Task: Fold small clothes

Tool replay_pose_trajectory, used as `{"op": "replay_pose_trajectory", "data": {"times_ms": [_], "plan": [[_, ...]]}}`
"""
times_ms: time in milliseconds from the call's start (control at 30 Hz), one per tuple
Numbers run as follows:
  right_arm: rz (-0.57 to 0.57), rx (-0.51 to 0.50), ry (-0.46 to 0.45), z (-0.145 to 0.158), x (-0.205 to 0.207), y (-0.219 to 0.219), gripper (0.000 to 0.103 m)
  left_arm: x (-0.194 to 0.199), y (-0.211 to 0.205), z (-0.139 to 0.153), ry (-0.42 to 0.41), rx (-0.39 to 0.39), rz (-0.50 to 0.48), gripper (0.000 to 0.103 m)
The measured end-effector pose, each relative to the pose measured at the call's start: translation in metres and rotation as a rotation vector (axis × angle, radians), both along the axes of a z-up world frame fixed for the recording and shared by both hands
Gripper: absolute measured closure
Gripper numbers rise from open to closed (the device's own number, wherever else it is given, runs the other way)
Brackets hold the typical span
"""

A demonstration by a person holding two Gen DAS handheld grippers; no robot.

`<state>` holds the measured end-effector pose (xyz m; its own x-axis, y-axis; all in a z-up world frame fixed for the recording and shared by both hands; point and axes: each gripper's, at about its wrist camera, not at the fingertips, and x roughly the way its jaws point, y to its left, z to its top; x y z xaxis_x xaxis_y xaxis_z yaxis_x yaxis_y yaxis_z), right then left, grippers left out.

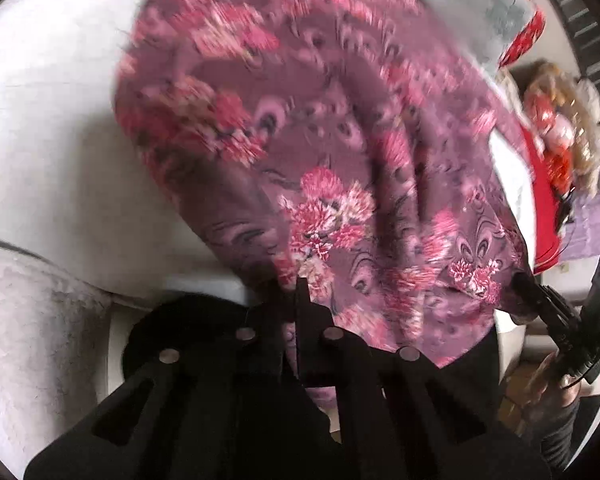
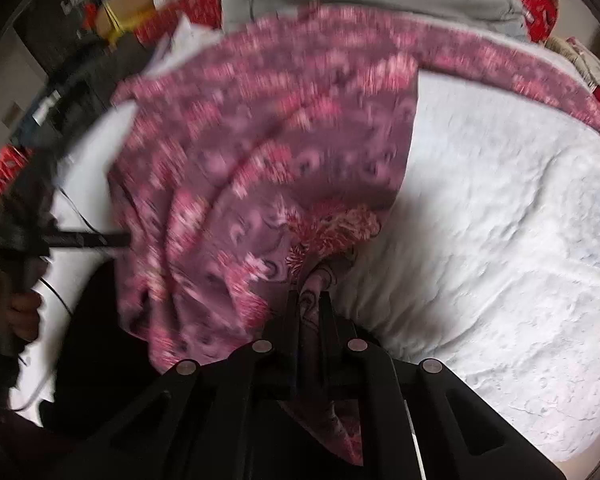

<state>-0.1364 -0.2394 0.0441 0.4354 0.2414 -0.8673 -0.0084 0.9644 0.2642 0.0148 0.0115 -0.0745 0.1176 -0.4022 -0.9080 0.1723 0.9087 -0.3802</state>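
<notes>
Left tongs (image 1: 300,292) are pinched tight on one edge of the floral purple garment (image 1: 324,152), and the right tongs (image 2: 310,304) clamp another bunched edge. Beyond them the cloth hangs stretched over the white bedcover (image 2: 500,220).

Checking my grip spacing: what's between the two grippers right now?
Only the floral garment, stretched between the left gripper and the right gripper, above the white bedcover; the right wrist view shows it.
</notes>
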Motion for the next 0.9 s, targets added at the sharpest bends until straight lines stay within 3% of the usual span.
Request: {"op": "replay_pose_trajectory", "data": {"times_ms": [133,200,300,400,500,567,600,633,667,700,800,867,900], "plan": [[-0.047,0.096,-0.097,0.044,-0.024,-0.027,0.097,-0.012,0.048,0.051,-0.049,-0.078,0.075,0.100],[-0.078,0.141,-0.115,0.054,-0.030,-0.038,0.097,-0.021,0.073,0.073,-0.082,-0.072,0.111,0.100],[-0.133,0.155,-0.099,0.049,-0.039,-0.052,0.097,-0.031,0.093,0.069,-0.081,-0.003,0.132,0.099],[-0.195,0.182,-0.018,0.019,-0.040,-0.063,0.097,-0.035,0.097,0.035,-0.026,0.082,0.155,0.099],[-0.235,0.201,0.063,-0.005,-0.040,-0.066,0.095,-0.039,0.100,0.026,-0.005,0.066,0.180,0.098],[-0.245,0.222,0.074,-0.009,-0.044,-0.069,0.091,-0.039,0.095,0.032,-0.017,0.027,0.170,0.086],[-0.245,0.227,0.076,-0.011,-0.043,-0.069,0.086,-0.038,0.092,0.038,-0.027,0.013,0.161,0.065],[-0.248,0.225,0.079,-0.013,-0.041,-0.068,0.075,-0.035,0.087,0.041,-0.041,0.002,0.153,0.041],[-0.256,0.213,0.077,-0.015,-0.039,-0.069,0.067,-0.032,0.081,0.043,-0.052,-0.004,0.150,0.035],[-0.261,0.203,0.077,-0.017,-0.037,-0.068,0.057,-0.027,0.077,0.043,-0.052,-0.009,0.149,0.032],[-0.263,0.193,0.112,-0.032,-0.032,-0.065,0.056,-0.016,0.058,0.029,0.010,-0.020,0.109,0.032],[-0.247,0.204,0.128,-0.039,-0.031,-0.062,0.062,-0.010,0.045,0.017,0.040,0.029,0.085,0.032],[-0.233,0.203,0.123,-0.038,-0.032,-0.060,0.084,-0.010,0.042,0.014,0.040,0.052,0.079,0.032]]}}
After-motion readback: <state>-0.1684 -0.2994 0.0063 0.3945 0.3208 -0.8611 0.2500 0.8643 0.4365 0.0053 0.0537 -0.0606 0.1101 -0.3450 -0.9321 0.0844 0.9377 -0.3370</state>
